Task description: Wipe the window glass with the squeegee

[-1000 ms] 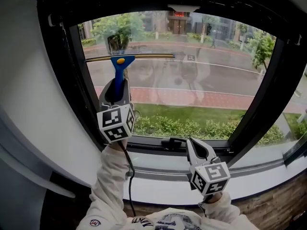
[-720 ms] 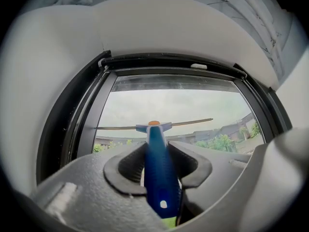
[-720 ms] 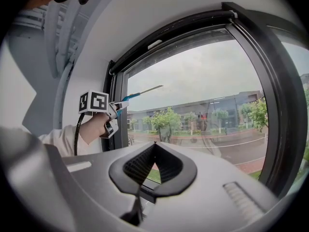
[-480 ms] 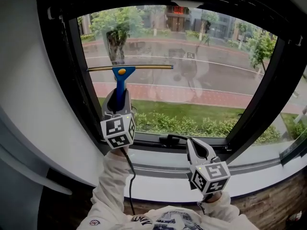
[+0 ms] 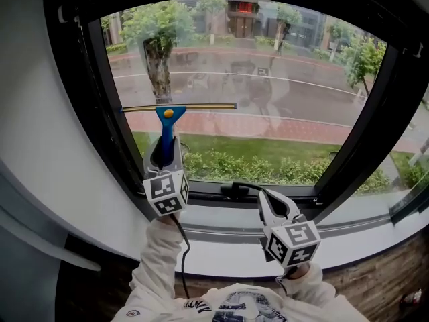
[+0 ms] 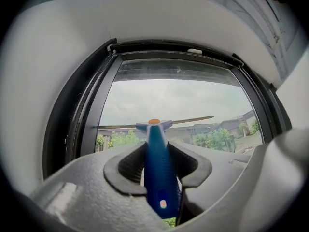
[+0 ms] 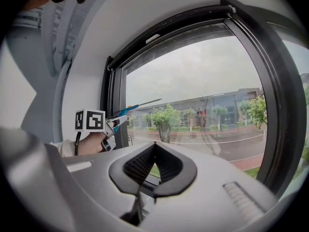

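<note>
Left gripper: my left gripper (image 5: 165, 154) is raised in front of the window, with its jaws clamped on the squeegee's blue handle, one pad on each side.
Squeegee: the squeegee (image 5: 165, 123) stands upright out of my left gripper. Its handle runs up to a blue head with an orange dot, and the thin blade lies level across the top.
Blade position: it sits on the left half of the glass (image 5: 281, 92), about midway between the top and bottom edges. Its left end is close to the glass's left edge and its right end is near the middle. The blade looks pressed to the pane, though I cannot be sure of contact.
Right gripper: my right gripper (image 5: 267, 197) is held low, just before the bottom edge of the window and well apart from the squeegee. Its jaws are pressed together with nothing between them.
Frame: the black frame (image 5: 100, 113) surrounds the pane, and a black handle (image 5: 234, 192) sits on its bottom rail just beside my right gripper's tips.
Sill: a pale sill (image 5: 355, 237) runs below the frame.
Outside: a wet road, a brick path, grass, hedges and trees show through the pane.
</note>
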Demonstrator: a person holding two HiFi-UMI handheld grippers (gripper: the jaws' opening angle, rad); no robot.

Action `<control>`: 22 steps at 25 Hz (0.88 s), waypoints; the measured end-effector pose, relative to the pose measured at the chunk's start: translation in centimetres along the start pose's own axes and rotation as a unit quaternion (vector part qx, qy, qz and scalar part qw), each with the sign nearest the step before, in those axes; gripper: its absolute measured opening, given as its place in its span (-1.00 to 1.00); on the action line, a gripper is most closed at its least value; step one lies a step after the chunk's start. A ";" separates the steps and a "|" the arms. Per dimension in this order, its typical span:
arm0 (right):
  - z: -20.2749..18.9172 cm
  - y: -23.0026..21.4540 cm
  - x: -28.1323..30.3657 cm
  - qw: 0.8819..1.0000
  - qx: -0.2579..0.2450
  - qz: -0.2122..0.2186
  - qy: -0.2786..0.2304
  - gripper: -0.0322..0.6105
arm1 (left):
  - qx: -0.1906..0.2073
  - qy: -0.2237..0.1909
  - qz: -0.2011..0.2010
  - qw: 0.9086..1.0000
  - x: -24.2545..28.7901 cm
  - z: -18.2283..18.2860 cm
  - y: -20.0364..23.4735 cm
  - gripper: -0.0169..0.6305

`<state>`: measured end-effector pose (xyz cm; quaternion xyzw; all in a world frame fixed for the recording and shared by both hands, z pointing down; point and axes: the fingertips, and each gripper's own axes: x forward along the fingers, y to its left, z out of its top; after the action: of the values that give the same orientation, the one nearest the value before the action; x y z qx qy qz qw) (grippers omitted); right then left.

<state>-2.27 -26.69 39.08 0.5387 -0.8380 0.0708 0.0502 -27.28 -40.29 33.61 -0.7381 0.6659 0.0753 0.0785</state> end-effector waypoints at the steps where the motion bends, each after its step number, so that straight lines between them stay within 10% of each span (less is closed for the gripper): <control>1: -0.2 0.0 0.1 1.000 0.000 0.000 0.002 -0.88 | 0.000 0.002 0.001 1.000 -0.1 -0.5 0.0 -0.49; 22: -2.7 -0.5 1.3 0.999 0.017 -0.006 0.032 -0.88 | 0.003 0.072 -0.004 0.997 -3.3 -11.7 -0.4 -0.50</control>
<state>-2.36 -27.58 41.95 0.5416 -0.8316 0.1018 0.0686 -27.18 -39.56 45.74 -0.7437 0.6674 0.0197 0.0326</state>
